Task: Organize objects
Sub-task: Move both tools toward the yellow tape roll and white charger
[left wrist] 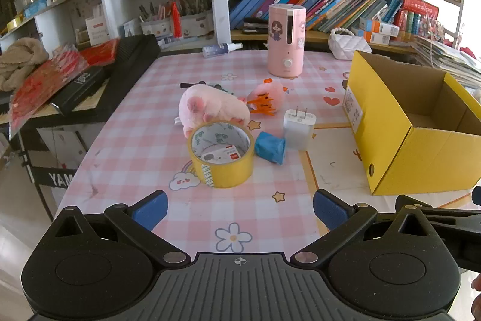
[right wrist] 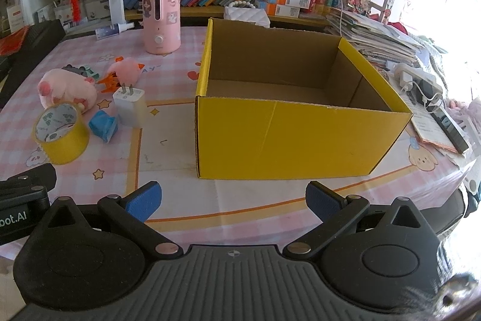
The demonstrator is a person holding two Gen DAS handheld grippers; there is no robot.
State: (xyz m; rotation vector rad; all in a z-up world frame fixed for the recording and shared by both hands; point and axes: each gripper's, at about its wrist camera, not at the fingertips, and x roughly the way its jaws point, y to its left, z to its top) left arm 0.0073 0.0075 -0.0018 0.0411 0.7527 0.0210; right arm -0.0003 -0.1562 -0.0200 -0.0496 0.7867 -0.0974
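Nothing picked yet — this reads as the start of the sort. Both tools are low at the near edge of the checked tablecloth (left wrist: 126, 122): left gripper (left wrist: 240, 211) has its blue pads spread wide with nothing between them, right gripper (right wrist: 233, 200) the same, jaws fully apart and bare. Left one looks at the cluster of loose items: yellow tape roll (left wrist: 221, 154) nearest, lying on its side, blue wrapped lump (left wrist: 270, 147) just beside it, white plug charger (left wrist: 299, 128) standing prongs up, pink plush (left wrist: 210, 107) touching the tape from behind, and an orange clip (left wrist: 264, 106) with a smaller pink toy (left wrist: 267, 91) further back. Right one faces the yellow cardboard box (right wrist: 285, 137), open-topped, floor visible and bare — my guess is that's the bin. The pink humidifier (left wrist: 287, 41) stands apart at the back; can't tell if it counts. Next move, as I judge it: left tool goes forward to the tape — the roll is wide, so full opening needed, pinching the wall through the hole looks safer — then across to the box.
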